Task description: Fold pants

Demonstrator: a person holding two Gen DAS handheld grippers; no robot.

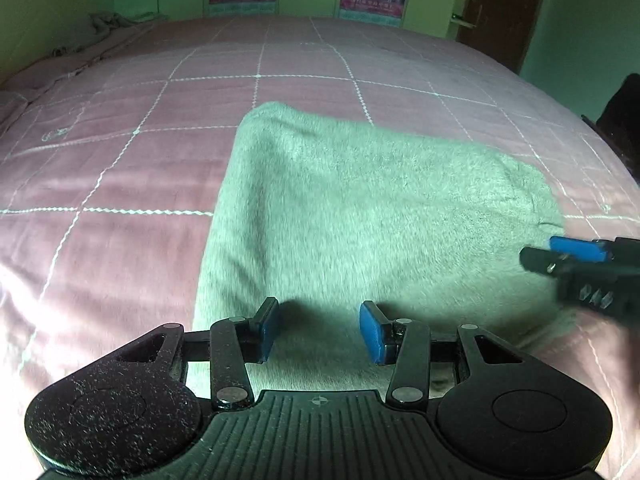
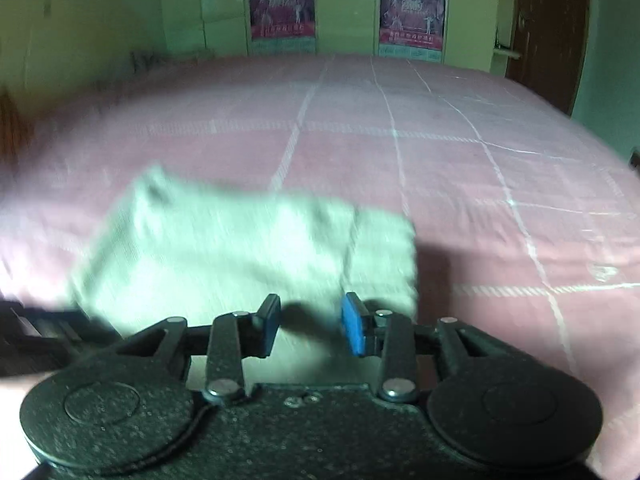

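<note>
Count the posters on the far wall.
2: left poster and right poster, side by side on the green wall beyond the bed. Others may lie outside view.

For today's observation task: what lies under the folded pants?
The pants rest on a pink quilted bedspread, visible all around them. The part directly beneath, and any inner layers, are covered.

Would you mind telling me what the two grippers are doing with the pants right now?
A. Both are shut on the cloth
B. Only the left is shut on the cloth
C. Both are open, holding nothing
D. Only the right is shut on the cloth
C: the left gripper and right gripper each show a clear gap between their fingers, with the folded pants lying flat on the bed beyond them.
</note>
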